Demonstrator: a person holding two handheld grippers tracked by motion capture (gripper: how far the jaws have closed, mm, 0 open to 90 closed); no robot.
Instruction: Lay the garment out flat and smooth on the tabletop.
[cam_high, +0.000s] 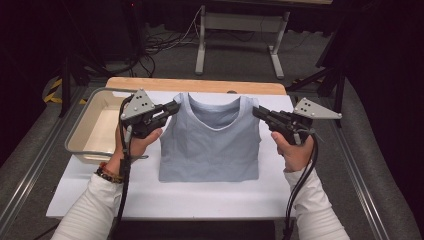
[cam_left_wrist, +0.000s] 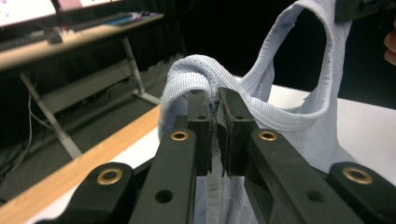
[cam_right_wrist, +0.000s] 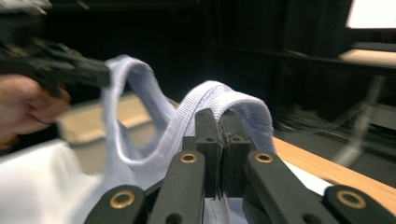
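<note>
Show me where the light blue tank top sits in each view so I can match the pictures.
High view: the tank top hangs at centre, held up by its straps over the white table.
Left gripper view: centre to upper right, one strap pinched in the left gripper.
Right gripper view: centre-left, one strap pinched in the right gripper.
Shared landmark: the table's wooden edge.

High view looks forward and down from above; each gripper view peers close along its jaws — both share the tank top (cam_left_wrist: 299, 116) beyond them.
</note>
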